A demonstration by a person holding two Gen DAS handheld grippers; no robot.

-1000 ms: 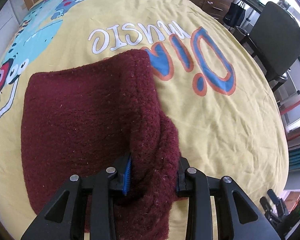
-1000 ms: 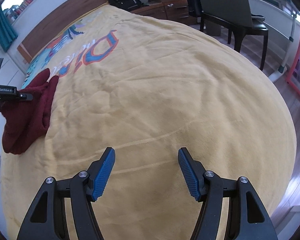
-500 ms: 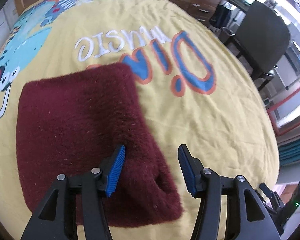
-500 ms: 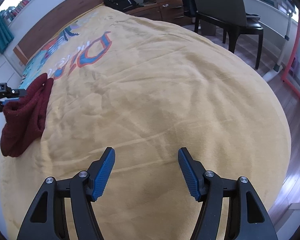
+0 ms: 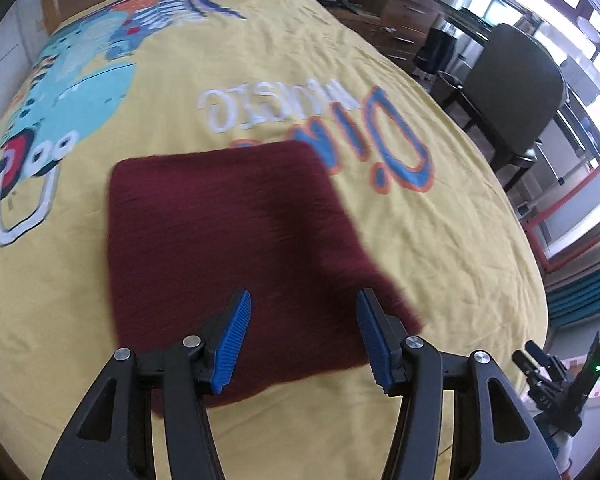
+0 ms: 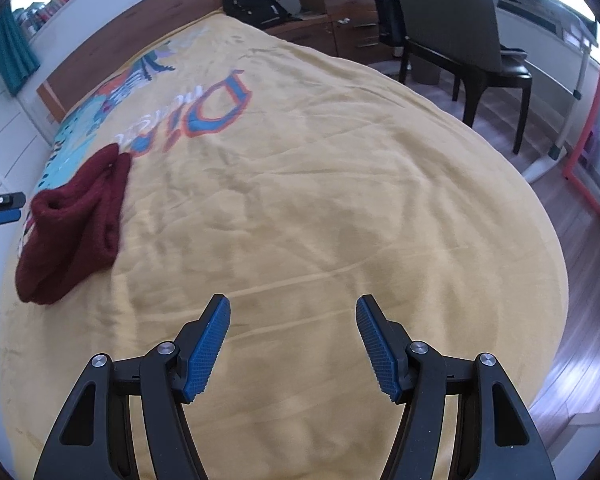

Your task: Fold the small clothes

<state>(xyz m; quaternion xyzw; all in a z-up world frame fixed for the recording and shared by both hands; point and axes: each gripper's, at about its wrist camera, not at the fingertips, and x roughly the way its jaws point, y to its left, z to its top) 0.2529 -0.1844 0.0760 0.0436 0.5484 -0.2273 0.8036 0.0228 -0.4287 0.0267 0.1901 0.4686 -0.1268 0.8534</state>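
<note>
Left wrist view showed the left claw (image 5: 302,322) released, its blue pads spread apart and hovering just above the near edge of the maroon knit garment (image 5: 236,248), gripping nothing. That garment lay on the yellow bed cover (image 5: 440,248) as a roughly square, flat-looking bundle, its far right corner overlapping the blue and orange lettering (image 5: 384,140) printed on the cover. The picture was motion-blurred, so the fine edges of the fabric could not be read

From the right wrist view, the right claw (image 6: 294,344) was likewise released and empty, poised over bare yellow cover well apart from the garment, which sat far off to the left (image 6: 76,220). Seen from this side, the garment showed stacked layers with a rolled lip at its near left end, so it looked doubled over rather than spread out. The left claw's tips (image 6: 2,210) peeked in at the left edge, just beside the bundle. A dark chair (image 6: 456,40) stood off the far right of the bed

Judging by this, at least one fold seemed done and the piece had been let go. What might be left: a tidying press or one more fold, since the near end looked bunched. No other clothes were visible on the bed
</note>
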